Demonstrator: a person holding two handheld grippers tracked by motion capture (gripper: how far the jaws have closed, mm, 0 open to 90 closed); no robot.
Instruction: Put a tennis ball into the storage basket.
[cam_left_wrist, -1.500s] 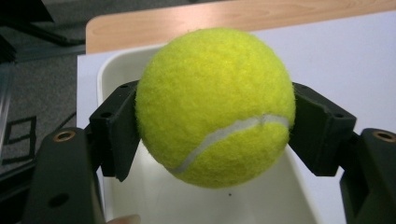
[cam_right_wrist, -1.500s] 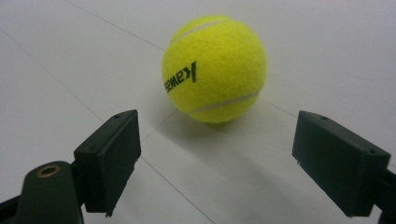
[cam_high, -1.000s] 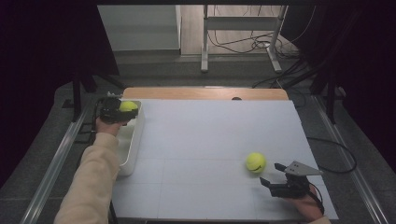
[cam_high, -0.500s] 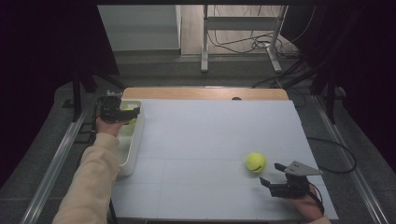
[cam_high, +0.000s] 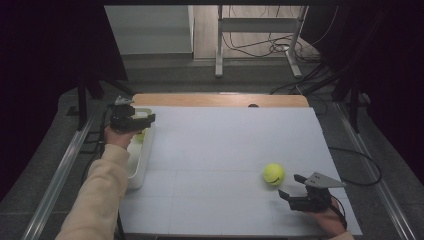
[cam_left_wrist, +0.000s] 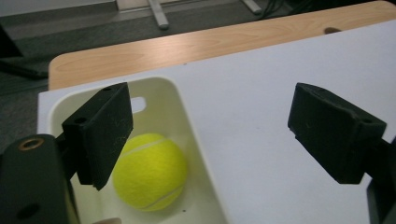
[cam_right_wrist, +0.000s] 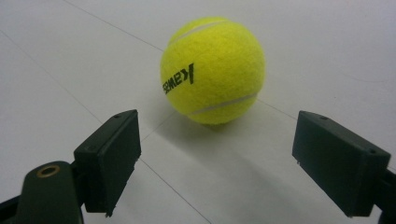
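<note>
A yellow tennis ball (cam_left_wrist: 149, 172) lies inside the white bin (cam_left_wrist: 196, 121) at the table's left edge. My left gripper (cam_left_wrist: 210, 135) hovers just above it, open. Its jaws have just been closing a little after spreading wide, and nothing sits between the pads. From above, the left gripper (cam_high: 148, 119) hangs over the bin (cam_high: 142, 160), with a sliver of that ball (cam_high: 141, 134) under it. A second tennis ball (cam_high: 273, 174) rests on the white table sheet at the front right. My right gripper (cam_high: 290, 185) stands open just short of this ball (cam_right_wrist: 212, 70), without touching it.
The white sheet (cam_high: 215, 150) covers most of the table, with a strip of bare wood (cam_high: 220, 100) along the far edge. Metal rails run along both sides of the table. A stand and cables lie on the floor beyond.
The left gripper has let go of the tennis ball it held, and the ball now lies in the bin. The right gripper and its ball have stayed put.
</note>
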